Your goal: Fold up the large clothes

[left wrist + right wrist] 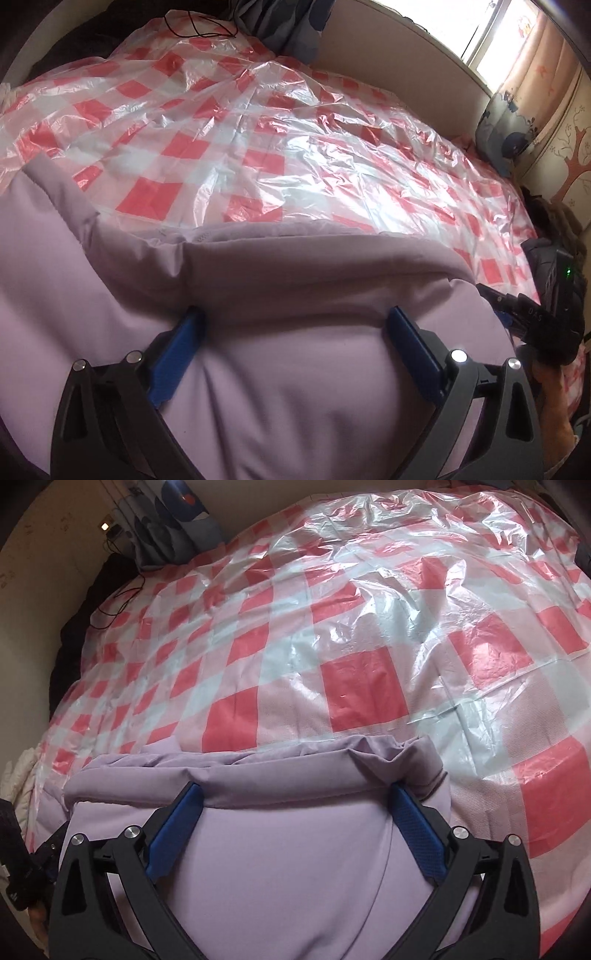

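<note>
Folding well meant closing both tools on the garment (295, 369) evenly, level with its far hem. It lay on the plastic-covered bed (369, 646), at the near edge. Left gripper (295, 317) and right gripper (295, 794) were spread wide, holding nothing.

One lilac garment (295, 369) lies on the bed, at the near edge of one red-and-white checked plastic sheet (258, 147). Two tools work over the garment: the left tool (295, 321) and the right tool (297, 797). One black cable (207, 29) lies at the sheet's far edge.
</note>
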A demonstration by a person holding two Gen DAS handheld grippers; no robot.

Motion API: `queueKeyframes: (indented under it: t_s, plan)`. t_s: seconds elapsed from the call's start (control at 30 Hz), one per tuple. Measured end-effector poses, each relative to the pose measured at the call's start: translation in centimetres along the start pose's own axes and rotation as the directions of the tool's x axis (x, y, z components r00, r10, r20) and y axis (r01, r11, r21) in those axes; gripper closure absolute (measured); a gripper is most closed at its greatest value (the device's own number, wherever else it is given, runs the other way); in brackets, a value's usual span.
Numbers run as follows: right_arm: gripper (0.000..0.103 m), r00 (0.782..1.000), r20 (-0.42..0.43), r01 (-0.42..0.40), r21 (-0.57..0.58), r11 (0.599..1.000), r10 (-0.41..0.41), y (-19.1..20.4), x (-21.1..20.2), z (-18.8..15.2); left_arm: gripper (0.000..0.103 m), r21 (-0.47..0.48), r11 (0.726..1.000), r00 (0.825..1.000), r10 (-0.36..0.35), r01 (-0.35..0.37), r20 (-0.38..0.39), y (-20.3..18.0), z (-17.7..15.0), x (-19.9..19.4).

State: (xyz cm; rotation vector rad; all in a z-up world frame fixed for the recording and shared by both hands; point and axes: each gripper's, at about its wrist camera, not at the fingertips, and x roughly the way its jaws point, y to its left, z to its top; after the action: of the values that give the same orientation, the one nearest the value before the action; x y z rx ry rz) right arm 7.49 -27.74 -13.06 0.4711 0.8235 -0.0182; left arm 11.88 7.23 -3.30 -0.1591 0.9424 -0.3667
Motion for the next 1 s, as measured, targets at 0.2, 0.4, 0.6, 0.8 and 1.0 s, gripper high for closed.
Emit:
queueKeyframes:
  t_s: [0.2,0.4,0.6,0.8,1.0]
  plan:
    - [0.006,0.988,0.127,-0.086,-0.057,0.995,0.093,4.3,-7.1,-0.1,0.009,-0.027,0.999,0.991,0.034,-0.031,0.131,2.3,-0.6,-10.0]
    - [0.006,0.998,0.010,-0.056,-0.318,0.946,0.062,14.4,-3.0,-1.6,0.009,-0.129,0.985,0.981,0.133,-0.115,0.144,9.0,-3.7,-11.0]
    - [0.006,0.996,-0.075,0.023,-0.361,0.932,-0.054,14.7,2.9,-4.4,0.008,-0.115,0.981,0.972,0.173,-0.155,0.160,9.2,-5.4,-9.5]
    - [0.007,1.000,0.012,-0.021,-0.325,0.946,0.026,12.3,-6.3,-4.2,0.008,-0.054,0.979,0.958,0.205,-0.199,0.202,7.1,-6.8,-12.8]
    - [0.006,0.995,0.031,0.101,-0.157,0.982,-0.097,1.7,-6.8,-7.1,0.008,-0.016,0.974,0.954,0.226,-0.228,0.196,6.7,-8.7,-12.6]
